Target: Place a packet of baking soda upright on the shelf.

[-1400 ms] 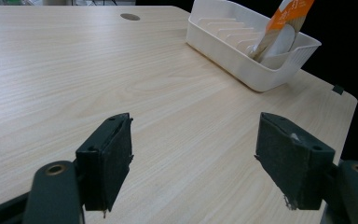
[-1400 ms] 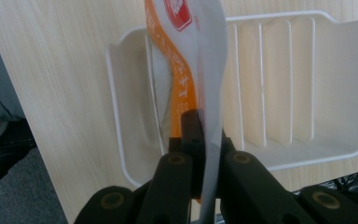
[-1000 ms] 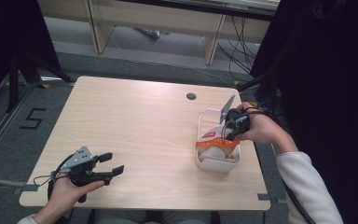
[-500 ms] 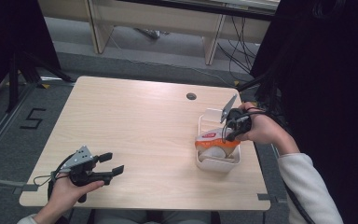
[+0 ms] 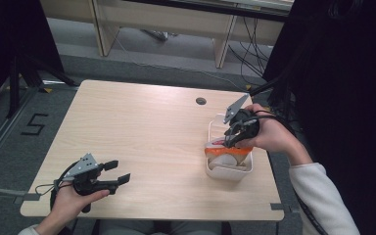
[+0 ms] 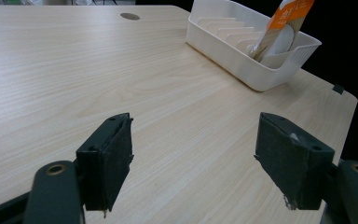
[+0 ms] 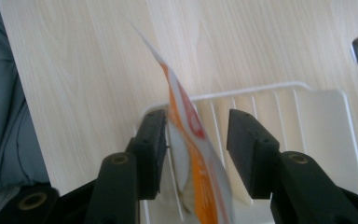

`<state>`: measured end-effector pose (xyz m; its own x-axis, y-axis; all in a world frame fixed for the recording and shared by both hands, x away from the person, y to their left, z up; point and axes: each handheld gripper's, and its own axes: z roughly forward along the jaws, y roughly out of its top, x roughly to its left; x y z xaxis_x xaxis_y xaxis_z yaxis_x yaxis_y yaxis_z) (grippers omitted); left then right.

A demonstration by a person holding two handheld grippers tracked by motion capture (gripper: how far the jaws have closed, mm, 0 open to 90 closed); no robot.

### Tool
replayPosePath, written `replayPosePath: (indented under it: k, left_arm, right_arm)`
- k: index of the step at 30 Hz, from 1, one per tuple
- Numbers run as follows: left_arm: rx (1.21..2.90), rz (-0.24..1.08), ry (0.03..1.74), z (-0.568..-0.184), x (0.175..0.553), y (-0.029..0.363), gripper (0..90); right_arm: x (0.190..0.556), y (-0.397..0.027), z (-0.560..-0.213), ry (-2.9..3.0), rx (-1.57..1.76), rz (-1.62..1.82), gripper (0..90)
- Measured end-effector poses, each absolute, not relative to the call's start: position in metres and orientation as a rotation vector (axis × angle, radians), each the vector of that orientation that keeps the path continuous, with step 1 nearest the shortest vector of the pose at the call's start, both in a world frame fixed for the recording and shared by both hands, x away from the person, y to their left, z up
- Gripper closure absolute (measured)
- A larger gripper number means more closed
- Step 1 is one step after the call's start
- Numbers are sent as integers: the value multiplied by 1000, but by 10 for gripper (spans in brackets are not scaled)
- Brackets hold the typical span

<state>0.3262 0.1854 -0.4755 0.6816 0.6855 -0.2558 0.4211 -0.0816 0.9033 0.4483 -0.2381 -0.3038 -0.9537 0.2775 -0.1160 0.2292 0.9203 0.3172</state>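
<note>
now your right gripper [image 5: 231, 138] hangs over the white ribbed plastic bin [image 5: 228, 172] at the table's [image 5: 142, 132] right edge, its 2 jaws spread around the top of an orange-and-white pouch [image 7: 191, 154] standing tilted in the bin; one pad looks to touch it. its print is too blurred to read. your left gripper [image 5: 116, 172] rests near the front left corner, jaws wide apart on bare pale woodgrain. floor tape [image 5: 34, 124] reads "5".

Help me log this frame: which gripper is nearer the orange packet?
Right. The right gripper straddles the orange packet in the white bin; the left gripper is far across the table.
</note>
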Motion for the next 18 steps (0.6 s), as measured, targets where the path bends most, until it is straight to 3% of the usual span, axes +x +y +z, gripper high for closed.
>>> replayPosePath:
  k: [4,18]
  left_arm:
    - [1710,277,896,-475,326,185,267]
    - [1707,270,894,-476,327,185,267]
  right_arm:
    - [440,-223,-302,2907,383,529,534]
    - [417,-185,-309,2909,293,640,532]
